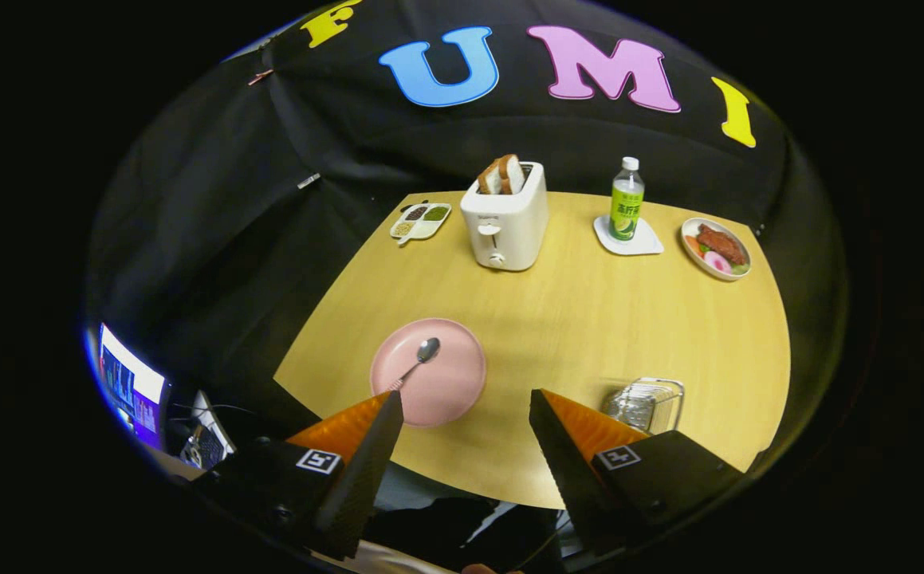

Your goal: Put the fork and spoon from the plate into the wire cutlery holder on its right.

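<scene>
The tool (465, 402) hangs spread and empty above the worktop (589, 319). On the pink plate (446, 391) a spoon (422, 359) lies with its bowl toward the toaster (505, 215); no fork can be made out there. The wire cutlery holder (646, 402) stands right of the plate. The spoon looks light, stiff and slippery, so pinching mid-handle seems best.

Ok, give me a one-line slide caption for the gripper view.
Open gripper held above the table, a spoon on the pink plate ahead, wire cutlery holder at right.

Pale wooden table (589, 319) against black cloth wall (230, 199), lit monitor (131, 387) alongside.
</scene>
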`<state>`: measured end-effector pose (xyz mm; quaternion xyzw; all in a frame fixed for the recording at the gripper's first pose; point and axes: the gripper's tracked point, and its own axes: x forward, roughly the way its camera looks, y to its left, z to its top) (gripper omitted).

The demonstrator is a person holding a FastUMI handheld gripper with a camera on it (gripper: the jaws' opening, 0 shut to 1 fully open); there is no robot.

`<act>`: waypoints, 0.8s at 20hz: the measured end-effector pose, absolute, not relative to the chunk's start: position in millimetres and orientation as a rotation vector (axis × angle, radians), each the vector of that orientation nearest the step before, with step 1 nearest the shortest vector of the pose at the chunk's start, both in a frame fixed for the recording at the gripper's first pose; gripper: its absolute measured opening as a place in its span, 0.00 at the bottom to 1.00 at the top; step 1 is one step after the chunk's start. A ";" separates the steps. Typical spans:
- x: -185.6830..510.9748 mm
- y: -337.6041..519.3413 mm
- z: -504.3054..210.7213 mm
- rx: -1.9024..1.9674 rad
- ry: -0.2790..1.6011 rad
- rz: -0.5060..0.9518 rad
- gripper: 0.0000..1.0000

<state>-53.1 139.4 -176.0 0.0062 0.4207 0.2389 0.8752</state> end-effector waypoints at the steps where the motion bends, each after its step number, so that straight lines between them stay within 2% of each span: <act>1: -52.5 152.6 -183.6 0.018 0.899 0.512 0.99; 8: -47.2 220.0 -246.3 0.016 1.018 0.544 1.00; 16: -46.5 260.8 -323.2 0.051 1.209 0.465 1.00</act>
